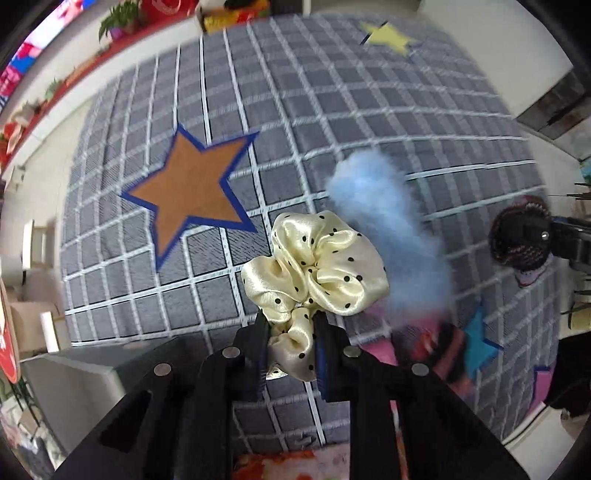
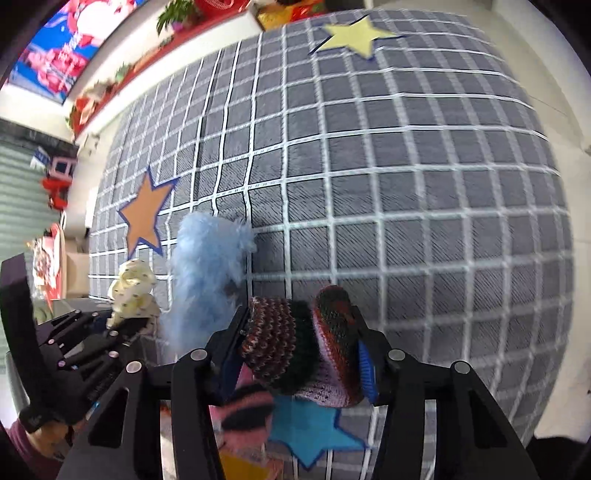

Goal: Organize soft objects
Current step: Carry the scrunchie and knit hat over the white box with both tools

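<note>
My left gripper (image 1: 291, 328) is shut on a cream satin scrunchie with black dots (image 1: 317, 269) and holds it above the grey checked rug (image 1: 332, 110). The scrunchie also shows at the left of the right wrist view (image 2: 133, 291). My right gripper (image 2: 299, 328) is shut on a dark multicoloured knitted piece (image 2: 295, 347), which shows at the right edge of the left wrist view (image 1: 521, 236). A fluffy light-blue piece (image 1: 391, 236) lies on the rug between the two grippers (image 2: 207, 273). A pink and black striped soft item (image 2: 247, 417) lies under my right gripper.
The rug carries an orange star (image 1: 192, 199), a yellow star (image 2: 351, 35) and a blue star (image 2: 314, 432). A red shelf with plants (image 1: 118, 26) runs along the far wall. Boxes and a grey bin (image 1: 85, 387) stand left of the rug.
</note>
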Available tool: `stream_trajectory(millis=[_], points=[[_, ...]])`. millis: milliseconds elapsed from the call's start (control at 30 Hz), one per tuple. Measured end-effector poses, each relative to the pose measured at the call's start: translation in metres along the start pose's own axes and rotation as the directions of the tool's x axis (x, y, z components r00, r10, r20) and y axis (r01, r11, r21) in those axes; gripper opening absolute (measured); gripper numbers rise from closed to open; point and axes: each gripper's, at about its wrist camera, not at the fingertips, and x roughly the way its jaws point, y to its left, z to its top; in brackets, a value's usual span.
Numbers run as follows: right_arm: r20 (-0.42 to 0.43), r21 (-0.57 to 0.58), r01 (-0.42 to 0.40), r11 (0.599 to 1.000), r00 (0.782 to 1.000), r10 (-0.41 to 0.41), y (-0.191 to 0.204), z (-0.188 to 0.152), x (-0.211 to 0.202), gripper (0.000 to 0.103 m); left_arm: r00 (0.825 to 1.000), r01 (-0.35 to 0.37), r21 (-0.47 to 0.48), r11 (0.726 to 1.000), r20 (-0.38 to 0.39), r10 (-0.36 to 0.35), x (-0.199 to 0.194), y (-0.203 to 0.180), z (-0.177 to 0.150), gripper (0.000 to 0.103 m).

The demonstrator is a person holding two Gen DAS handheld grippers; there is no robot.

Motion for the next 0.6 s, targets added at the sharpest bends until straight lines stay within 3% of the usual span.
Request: stream_trajectory(millis=[200, 333, 600], points=[[0.059, 0.052, -0.013, 0.999, 0.998, 0.010, -0.001, -0.066, -0.068, 0.053, 0.994, 0.015, 0.103, 0.995, 0.110, -0.026, -0.066, -0.016, -0.050, 0.023], [0.092, 0.084, -0.017, 0.996, 0.996, 0.009, 0.013, -0.115, -0.102, 0.053, 0.993, 0.036, 0.157, 0.987, 0.107, -0.053, -0.099, -0.027, -0.091, 0.023], [0.146, 0.039, 0.017, 0.999, 0.989, -0.022, 0.085, -0.178, -0.129, 0.053, 0.993, 0.016, 0.204, 0.979, 0.114, -0.041, -0.140, -0.022, -0.176, 0.023]])
